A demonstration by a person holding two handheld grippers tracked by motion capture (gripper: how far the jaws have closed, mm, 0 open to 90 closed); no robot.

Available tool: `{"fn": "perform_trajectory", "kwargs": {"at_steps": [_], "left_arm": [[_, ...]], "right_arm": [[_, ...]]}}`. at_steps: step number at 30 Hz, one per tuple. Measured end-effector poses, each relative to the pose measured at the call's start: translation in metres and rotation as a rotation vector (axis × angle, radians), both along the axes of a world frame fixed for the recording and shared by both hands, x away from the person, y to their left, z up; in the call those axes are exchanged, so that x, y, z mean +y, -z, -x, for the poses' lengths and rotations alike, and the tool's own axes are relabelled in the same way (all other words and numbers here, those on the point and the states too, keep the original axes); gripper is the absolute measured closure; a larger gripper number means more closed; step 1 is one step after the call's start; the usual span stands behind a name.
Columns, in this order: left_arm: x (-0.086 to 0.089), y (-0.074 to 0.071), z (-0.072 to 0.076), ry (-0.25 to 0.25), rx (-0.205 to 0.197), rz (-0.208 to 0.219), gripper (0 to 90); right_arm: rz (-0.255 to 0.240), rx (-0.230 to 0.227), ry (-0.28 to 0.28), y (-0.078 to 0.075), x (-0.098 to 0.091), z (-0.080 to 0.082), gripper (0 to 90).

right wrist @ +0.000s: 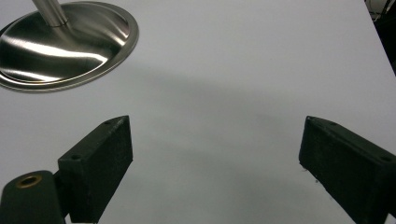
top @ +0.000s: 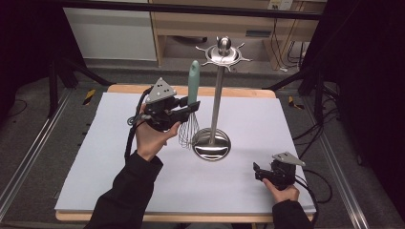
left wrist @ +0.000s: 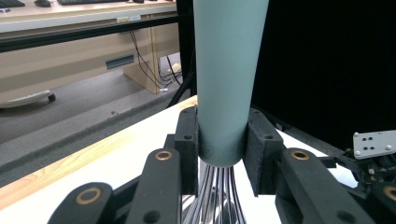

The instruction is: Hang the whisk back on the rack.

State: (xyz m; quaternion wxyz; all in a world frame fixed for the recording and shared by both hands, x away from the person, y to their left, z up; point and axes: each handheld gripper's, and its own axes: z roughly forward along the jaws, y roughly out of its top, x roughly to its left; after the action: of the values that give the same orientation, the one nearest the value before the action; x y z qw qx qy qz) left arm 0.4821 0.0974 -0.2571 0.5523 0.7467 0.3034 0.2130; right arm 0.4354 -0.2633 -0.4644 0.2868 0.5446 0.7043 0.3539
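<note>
left gripper view, whisk (left wrist: 224,84) handle upright between clenched jaws, right gripper (top: 260,172) jaws released

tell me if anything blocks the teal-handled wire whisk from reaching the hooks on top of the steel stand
Nothing visible does. The left gripper holds the teal-handled wire whisk upright just left of the steel stand; open air separates the handle tip from the hooked crown.
</note>
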Motion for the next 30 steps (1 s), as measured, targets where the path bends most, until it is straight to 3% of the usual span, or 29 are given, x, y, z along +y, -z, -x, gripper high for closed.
{"fn": "perform_trajectory", "kwargs": {"at_steps": [10,30], "left_arm": [[-0.007,-0.002,-0.007,-0.001,0.008,-0.011,68.8],[-0.018,-0.002,-0.022,-0.006,-0.015,-0.059,68.7]], "right_arm": [[-0.006,0.0,-0.001,0.0,0.0,0.0,10.2],[-0.016,0.002,-0.001,-0.001,0.0,0.0,10.2]]}}
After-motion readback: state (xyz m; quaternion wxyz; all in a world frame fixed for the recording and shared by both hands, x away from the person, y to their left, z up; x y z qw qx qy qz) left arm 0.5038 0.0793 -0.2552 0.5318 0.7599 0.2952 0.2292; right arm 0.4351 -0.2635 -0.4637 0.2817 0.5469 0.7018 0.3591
